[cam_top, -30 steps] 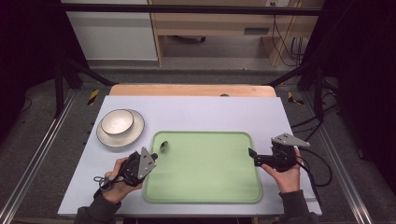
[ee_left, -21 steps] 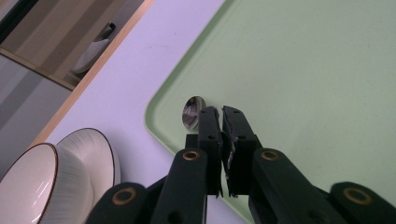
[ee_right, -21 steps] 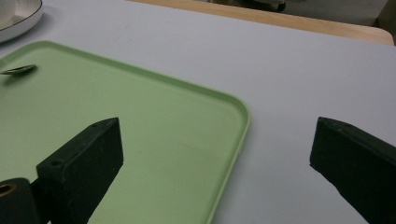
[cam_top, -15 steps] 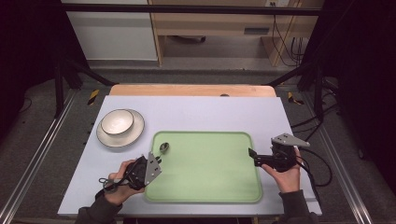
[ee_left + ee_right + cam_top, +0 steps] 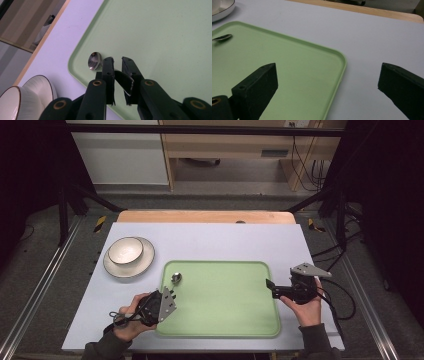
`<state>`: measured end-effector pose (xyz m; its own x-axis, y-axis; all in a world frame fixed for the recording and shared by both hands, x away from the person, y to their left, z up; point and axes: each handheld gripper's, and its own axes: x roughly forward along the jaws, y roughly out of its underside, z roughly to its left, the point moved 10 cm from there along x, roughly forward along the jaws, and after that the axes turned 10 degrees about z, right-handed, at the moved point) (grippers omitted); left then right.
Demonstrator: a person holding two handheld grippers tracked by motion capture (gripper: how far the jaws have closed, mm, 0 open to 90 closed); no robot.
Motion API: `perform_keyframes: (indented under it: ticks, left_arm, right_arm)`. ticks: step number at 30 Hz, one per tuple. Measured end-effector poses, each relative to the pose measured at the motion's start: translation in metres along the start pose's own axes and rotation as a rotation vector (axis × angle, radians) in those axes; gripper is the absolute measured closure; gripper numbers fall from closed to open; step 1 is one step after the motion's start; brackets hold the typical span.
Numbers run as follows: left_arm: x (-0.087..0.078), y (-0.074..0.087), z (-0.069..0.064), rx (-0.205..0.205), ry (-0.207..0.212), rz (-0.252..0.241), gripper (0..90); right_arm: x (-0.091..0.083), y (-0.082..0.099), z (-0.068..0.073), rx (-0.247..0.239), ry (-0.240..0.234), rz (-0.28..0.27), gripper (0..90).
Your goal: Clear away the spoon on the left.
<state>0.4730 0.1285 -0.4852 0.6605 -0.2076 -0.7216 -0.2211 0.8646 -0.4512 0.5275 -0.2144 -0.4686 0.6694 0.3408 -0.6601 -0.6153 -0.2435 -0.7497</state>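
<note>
Left tongs point(image 5: 117, 62), low left of frame, clamped on spoon point(image 5: 94, 61) handle, now drawn back toward tray point(image 5: 225, 320) edge; bowl of spoon on tray's upper-left corner; right tongs point(image 5: 270, 287) open, idle at right rim.

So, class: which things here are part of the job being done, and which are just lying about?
In use:
spoon, gripped by the left gripper
green tray
right gripper, open beside the tray

Lying about:
bowl
plate under it
cables on the floor
</note>
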Motion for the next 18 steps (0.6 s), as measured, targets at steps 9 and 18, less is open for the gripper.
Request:
perform_keyframes:
  ticks: [9,18]
  left_arm:
    - [0.0033,0.0005,-0.0062,0.007,0.015,0.004,76.3]
    - [0.0055,0.0019,-0.0102,0.007,0.034,0.003,71.8]
  right_arm:
    - [0.0003,0.0004,0.0001,-0.002,-0.001,0.003,3.1]
    - [-0.0001,0.0004,-0.0002,-0.005,0.001,0.002,3.1]
